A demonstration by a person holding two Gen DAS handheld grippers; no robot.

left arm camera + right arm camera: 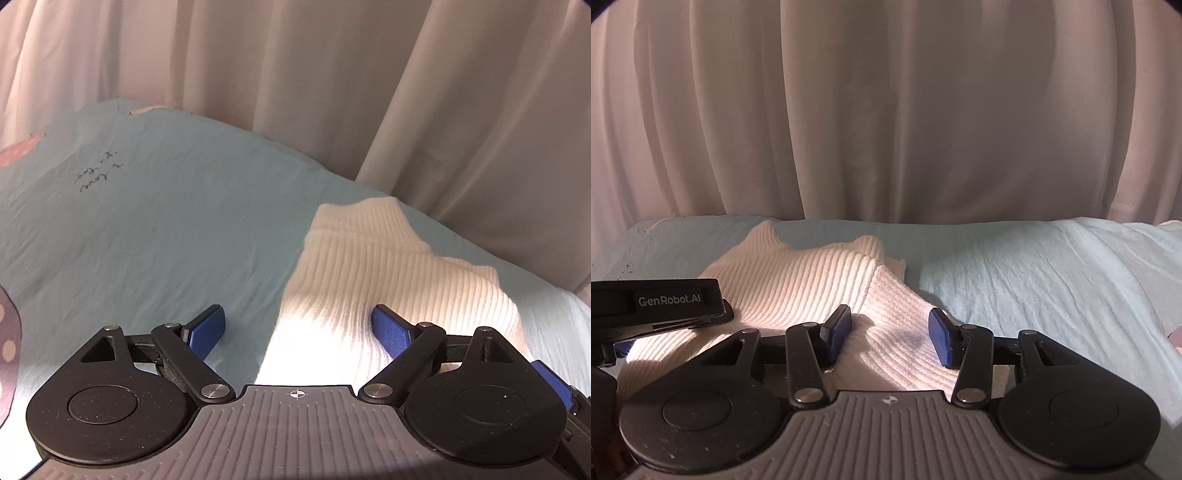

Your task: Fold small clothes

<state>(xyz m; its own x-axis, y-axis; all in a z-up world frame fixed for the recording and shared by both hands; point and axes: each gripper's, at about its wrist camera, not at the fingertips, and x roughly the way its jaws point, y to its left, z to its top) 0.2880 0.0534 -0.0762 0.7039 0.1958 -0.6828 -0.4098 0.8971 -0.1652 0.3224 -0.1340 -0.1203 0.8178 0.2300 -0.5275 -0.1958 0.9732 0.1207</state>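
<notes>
A white ribbed knit garment (388,266) lies folded on the light blue bedsheet (166,229). In the left wrist view my left gripper (299,325) stands wide open just over the garment's left edge. One blue pad (207,328) is over the sheet and the other over the knit, and nothing is gripped. In the right wrist view the same garment (798,280) spreads to the centre and left. My right gripper (890,332) is open, and a raised fold of the knit lies loosely between its fingers. The left gripper's black body (665,299) rests over the garment's left part.
A pale pleated curtain (886,110) hangs right behind the bed's far edge. The sheet (1052,280) is wrinkled to the right of the garment. Handwritten script (98,173) and pink dotted patches (18,151) mark the sheet on the left.
</notes>
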